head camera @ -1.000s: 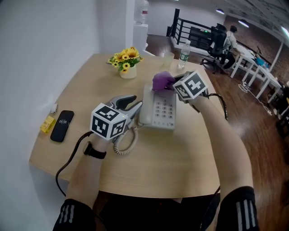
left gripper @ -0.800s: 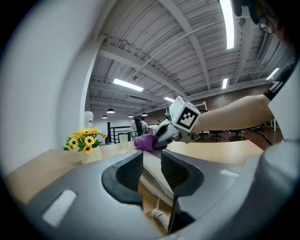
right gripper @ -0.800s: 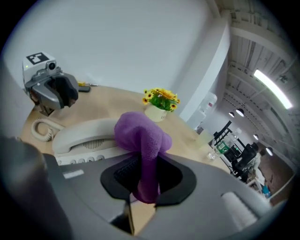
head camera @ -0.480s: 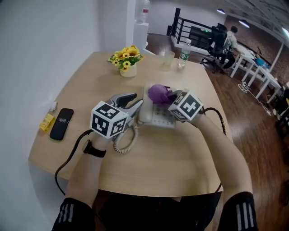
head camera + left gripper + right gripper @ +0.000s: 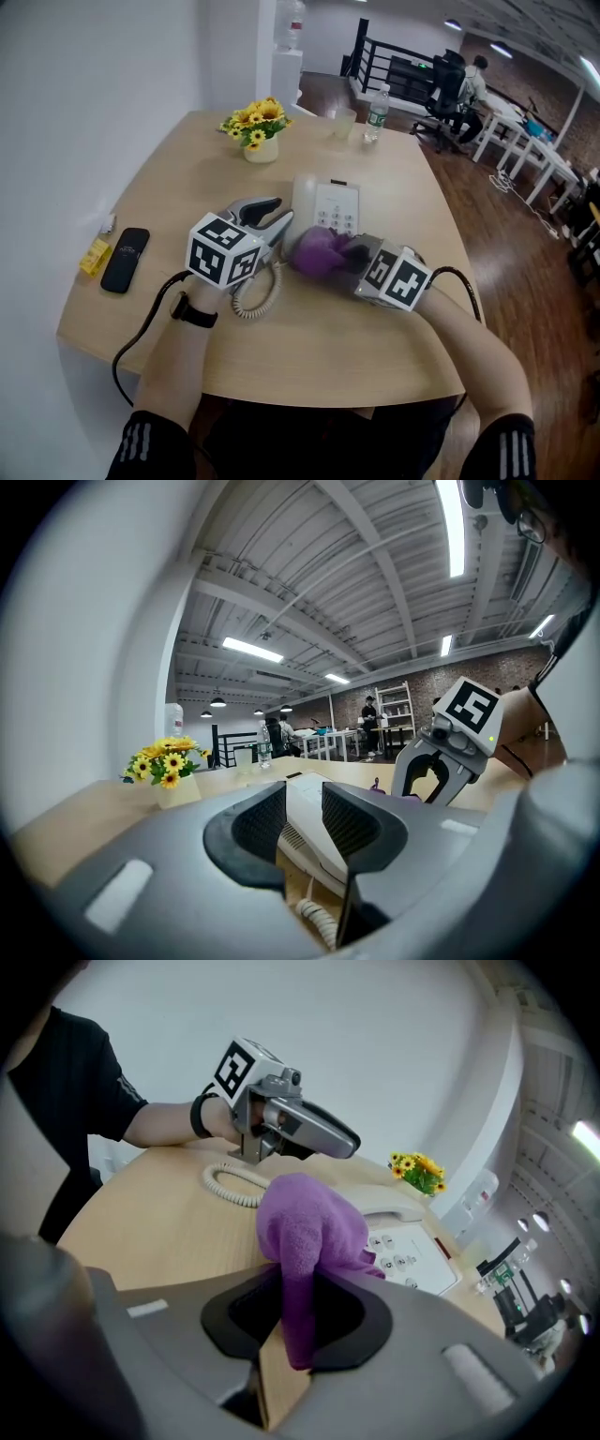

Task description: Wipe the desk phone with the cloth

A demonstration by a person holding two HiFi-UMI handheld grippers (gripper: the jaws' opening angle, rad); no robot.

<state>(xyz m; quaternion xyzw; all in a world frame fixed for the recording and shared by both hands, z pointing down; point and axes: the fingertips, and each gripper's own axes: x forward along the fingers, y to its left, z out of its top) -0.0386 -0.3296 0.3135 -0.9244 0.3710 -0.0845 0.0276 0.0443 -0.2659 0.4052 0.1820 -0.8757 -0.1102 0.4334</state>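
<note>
The white desk phone lies mid-table, its keypad uncovered at the far end. A purple cloth sits bunched over the phone's near end, and my right gripper is shut on it. In the right gripper view the cloth rises out of the closed jaws of the right gripper. My left gripper is at the phone's left side, jaws closed on the white handset; the left gripper shows only a narrow gap. The coiled cord loops below it.
A pot of yellow flowers stands at the back left. A plastic cup and a water bottle are at the far edge. A black mobile phone and a small yellow object lie by the left edge.
My right gripper has drawn the purple cloth from the phone's far end over the keypad to its near end. The left gripper has stayed in place.
</note>
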